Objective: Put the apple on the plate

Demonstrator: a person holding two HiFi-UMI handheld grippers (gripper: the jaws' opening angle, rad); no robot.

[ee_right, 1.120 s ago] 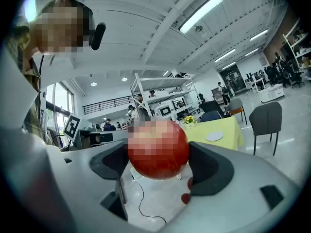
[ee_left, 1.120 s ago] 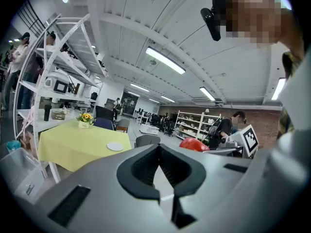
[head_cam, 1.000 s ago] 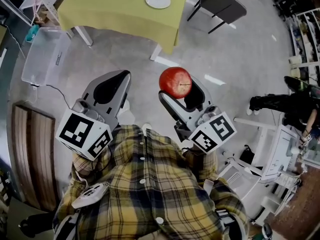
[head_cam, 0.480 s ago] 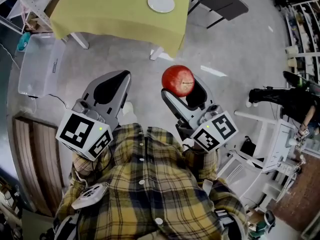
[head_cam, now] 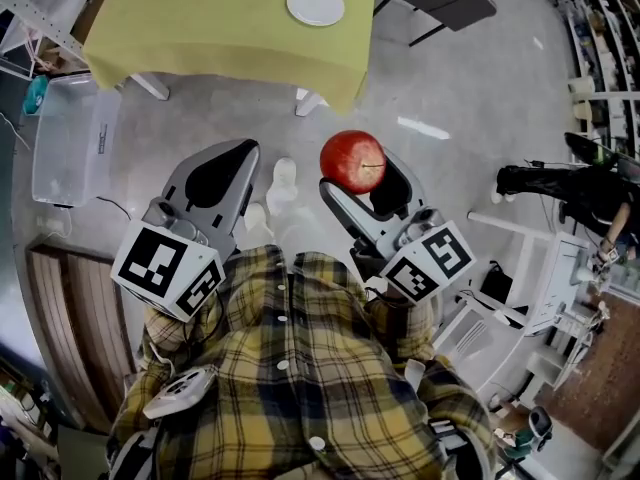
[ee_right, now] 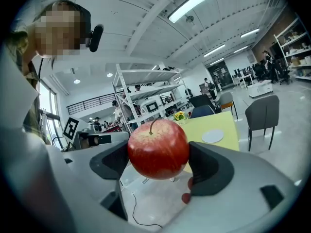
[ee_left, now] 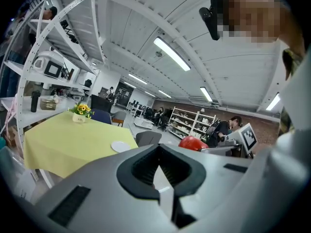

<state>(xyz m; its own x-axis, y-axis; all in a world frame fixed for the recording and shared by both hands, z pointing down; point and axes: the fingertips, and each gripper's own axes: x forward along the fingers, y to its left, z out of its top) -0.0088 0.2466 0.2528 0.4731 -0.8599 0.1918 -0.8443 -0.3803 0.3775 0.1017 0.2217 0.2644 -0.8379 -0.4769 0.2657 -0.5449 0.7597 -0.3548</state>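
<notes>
While the right tool (head_cam: pixel 354 173) stayed clamped on the apple (head_cam: pixel 352 161) over the floor (head_cam: pixel 450 88), the plate (head_cam: pixel 315 4) on the bench (head_cam: pixel 200 28) remained well ahead; carry unfinished. Left tool (head_cam: pixel 217 173) was closed, empty.

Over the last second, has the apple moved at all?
Yes, slightly: the apple is now closer to the near edge of the yellow table.
</notes>
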